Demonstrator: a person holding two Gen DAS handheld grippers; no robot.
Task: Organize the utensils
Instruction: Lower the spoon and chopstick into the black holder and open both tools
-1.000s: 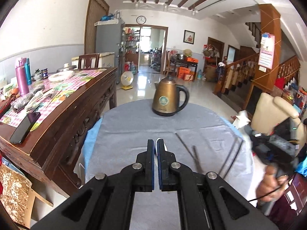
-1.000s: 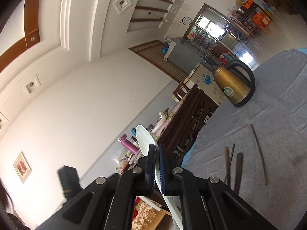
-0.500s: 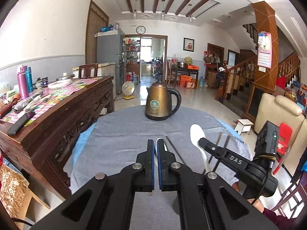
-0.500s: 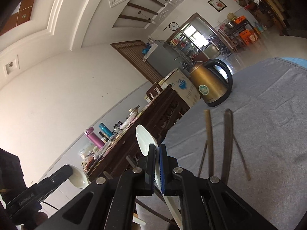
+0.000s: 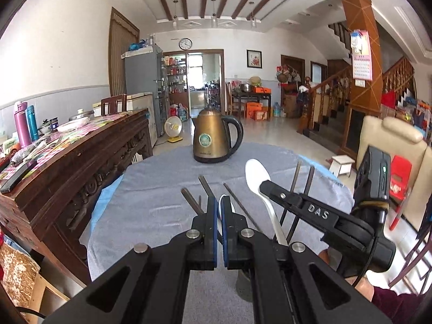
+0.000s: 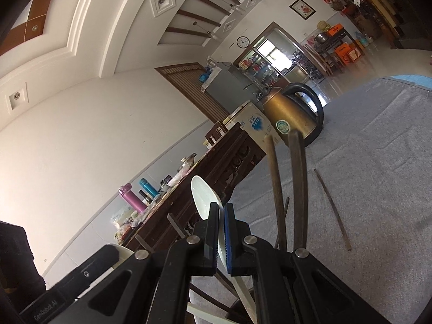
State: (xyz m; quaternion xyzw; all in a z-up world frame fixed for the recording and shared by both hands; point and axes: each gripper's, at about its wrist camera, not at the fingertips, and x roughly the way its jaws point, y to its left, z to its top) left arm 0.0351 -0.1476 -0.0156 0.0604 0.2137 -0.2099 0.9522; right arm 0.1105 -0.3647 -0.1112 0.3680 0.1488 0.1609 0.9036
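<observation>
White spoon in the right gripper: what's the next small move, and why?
Probably lower it a little, handle first, then release. The right gripper is shut on the white spoon, whose handle points down among chopsticks standing upright, apparently in a holder mostly hidden below.

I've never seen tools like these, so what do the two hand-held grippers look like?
Both are matte black plastic with silver screws and blue pads on the inner faces of the fingers. The right hand-held gripper bears raised "DAS" lettering, a black camera box and a black cable. The left hand-held gripper looks alike.
</observation>
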